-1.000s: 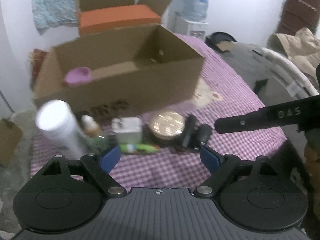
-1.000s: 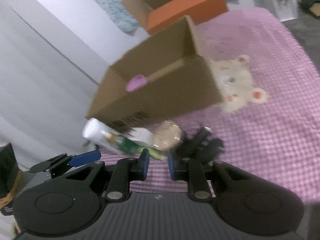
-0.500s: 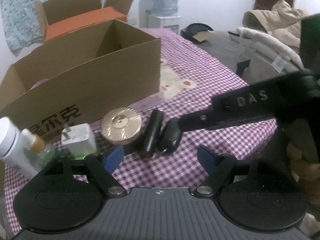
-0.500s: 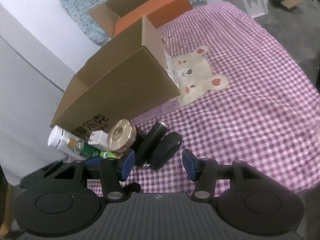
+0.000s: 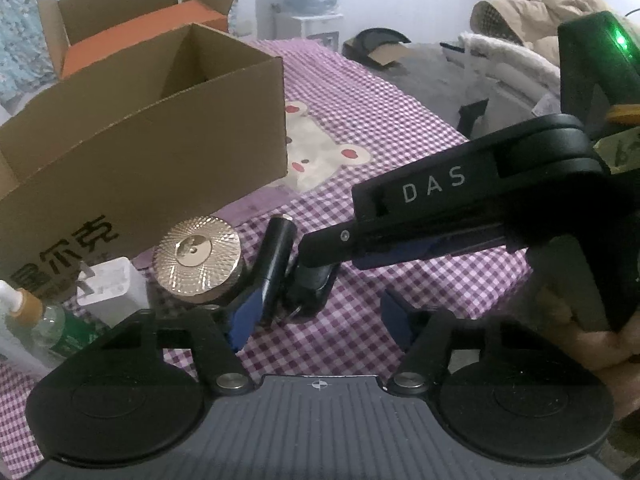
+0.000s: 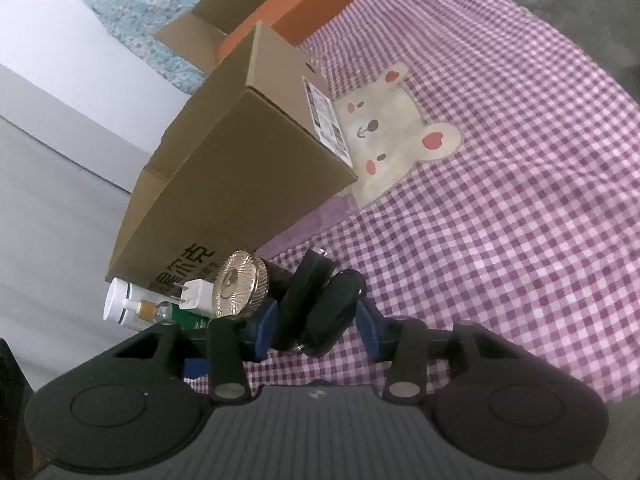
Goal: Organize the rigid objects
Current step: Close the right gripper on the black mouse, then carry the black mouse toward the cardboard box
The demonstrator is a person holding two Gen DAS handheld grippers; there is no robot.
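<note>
A row of small items lies on the purple checked cloth in front of an open cardboard box (image 5: pixel 140 152) (image 6: pixel 240 184): a gold ridged round lid (image 5: pixel 198 254) (image 6: pixel 238 282), a black cylinder (image 5: pixel 276 256) (image 6: pixel 306 292) and a black oval fob (image 5: pixel 312 284) (image 6: pixel 336 312). My right gripper (image 6: pixel 316 330) is open, its blue pads on either side of the cylinder and fob. In the left wrist view its arm (image 5: pixel 460 208) reaches in from the right. My left gripper (image 5: pixel 320 316) is open and empty, just in front of these items.
A white charger plug (image 5: pixel 110 292) (image 6: pixel 196 292), a small dropper bottle (image 5: pixel 36 316) and a white tube (image 6: pixel 120 306) lie left of the lid. An orange box (image 5: pixel 136 36) in an open carton stands behind. A bear patch (image 6: pixel 396 136) marks the cloth. Clothes (image 5: pixel 532 12) pile at far right.
Both grippers have moved closer and lower to the black items. My right gripper went from nearly shut to open, and its pads now straddle the cylinder and fob.
</note>
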